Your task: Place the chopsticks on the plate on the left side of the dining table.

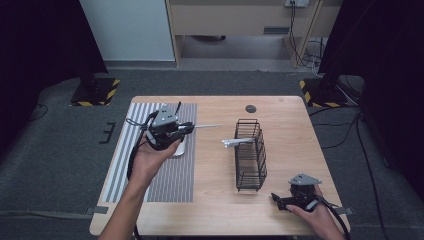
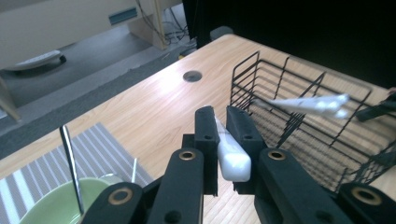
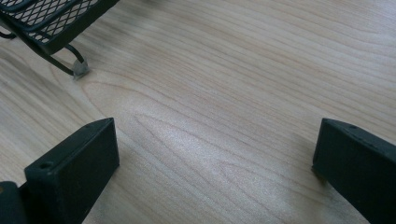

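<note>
My left gripper point(image 1: 191, 128) hovers over the right edge of the striped mat point(image 1: 150, 175), shut on the white handle of a utensil point(image 2: 232, 158). The utensil's thin metal end point(image 1: 209, 125) points right, toward the black wire basket point(image 1: 250, 155). A second white-handled utensil point(image 1: 239, 142) lies across the basket's left rim, its handle sticking out. Below my left hand sits a pale green bowl point(image 2: 46, 205) with a metal utensil point(image 2: 70, 158) standing in it. My right gripper point(image 1: 276, 200) rests low by the table's front right corner, jaws wide apart over bare wood point(image 3: 215, 163).
A round cable hole point(image 1: 250, 108) sits in the tabletop behind the basket. One rubber foot of the basket point(image 3: 79, 69) is close ahead of the right gripper. Past the table's far edge lie grey floor, stand bases with hazard stripes point(image 1: 95, 92) and loose cables.
</note>
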Demonstrator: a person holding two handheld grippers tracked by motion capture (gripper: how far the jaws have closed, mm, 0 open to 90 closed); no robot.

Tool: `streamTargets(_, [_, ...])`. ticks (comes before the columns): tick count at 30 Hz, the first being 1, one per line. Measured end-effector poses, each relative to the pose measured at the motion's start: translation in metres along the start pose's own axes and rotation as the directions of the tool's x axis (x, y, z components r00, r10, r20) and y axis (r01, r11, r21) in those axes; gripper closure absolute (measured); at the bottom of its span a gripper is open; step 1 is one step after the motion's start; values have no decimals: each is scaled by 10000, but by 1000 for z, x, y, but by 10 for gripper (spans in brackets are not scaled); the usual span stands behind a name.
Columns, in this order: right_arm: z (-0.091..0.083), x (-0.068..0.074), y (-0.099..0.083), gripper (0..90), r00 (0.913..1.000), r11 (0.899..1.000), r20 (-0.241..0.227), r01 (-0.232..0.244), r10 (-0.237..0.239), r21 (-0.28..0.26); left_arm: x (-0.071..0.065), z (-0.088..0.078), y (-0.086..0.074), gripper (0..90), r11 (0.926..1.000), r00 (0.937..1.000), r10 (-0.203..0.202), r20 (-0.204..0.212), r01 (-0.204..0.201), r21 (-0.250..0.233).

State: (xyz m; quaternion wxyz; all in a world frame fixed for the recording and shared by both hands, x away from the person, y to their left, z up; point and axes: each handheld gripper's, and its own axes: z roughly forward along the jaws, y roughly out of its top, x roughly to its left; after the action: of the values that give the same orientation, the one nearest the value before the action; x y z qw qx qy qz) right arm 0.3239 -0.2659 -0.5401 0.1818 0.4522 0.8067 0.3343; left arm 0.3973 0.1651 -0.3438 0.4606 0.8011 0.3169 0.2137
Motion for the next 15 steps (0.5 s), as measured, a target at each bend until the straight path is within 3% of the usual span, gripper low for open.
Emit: streamTargets(15, [0,0,0,3,10000,10000,-1,0,0,1,20,13,-32,830,9976,9964,-305,-789,353,601])
